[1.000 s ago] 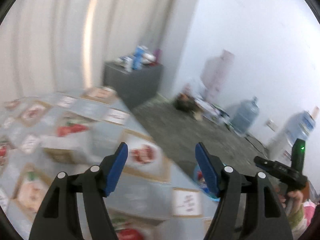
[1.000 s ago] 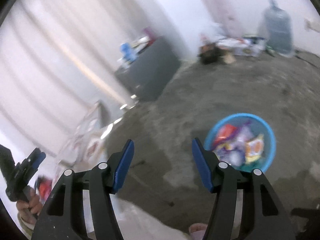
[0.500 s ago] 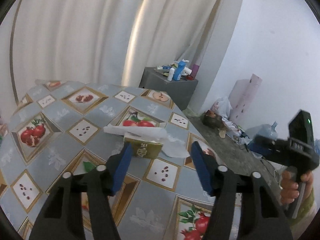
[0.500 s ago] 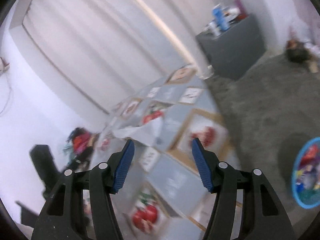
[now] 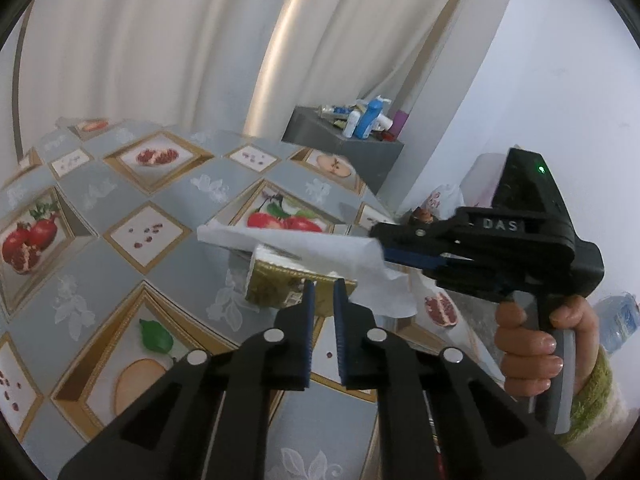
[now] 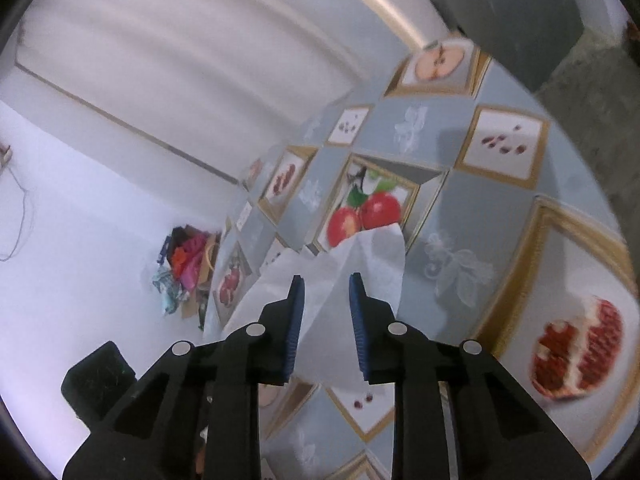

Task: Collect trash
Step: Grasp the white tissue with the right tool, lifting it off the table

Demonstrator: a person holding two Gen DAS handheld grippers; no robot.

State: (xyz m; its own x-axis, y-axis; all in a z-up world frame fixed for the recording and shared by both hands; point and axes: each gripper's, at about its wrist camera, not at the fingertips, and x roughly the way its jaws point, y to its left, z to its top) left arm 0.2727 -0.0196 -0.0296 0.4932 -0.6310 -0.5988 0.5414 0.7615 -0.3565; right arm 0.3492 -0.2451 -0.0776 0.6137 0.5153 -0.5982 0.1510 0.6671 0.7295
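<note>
The white tissue, limp and featherlight atop the tissue box near the table's right edge, I'd pinch by its loose end, my right gripper closing around it, left gripper closing empty.

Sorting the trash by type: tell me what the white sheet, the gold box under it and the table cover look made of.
White sheet: thin tissue paper, matte; it creases softly and droops at its edges. Gold box: probably printed cardboard with a faint sheen; its folded edges are straight. Table cover: likely vinyl or oilcloth; it is smooth, printed with fruit, and lightly glossy, though coated fabric is possible.
</note>
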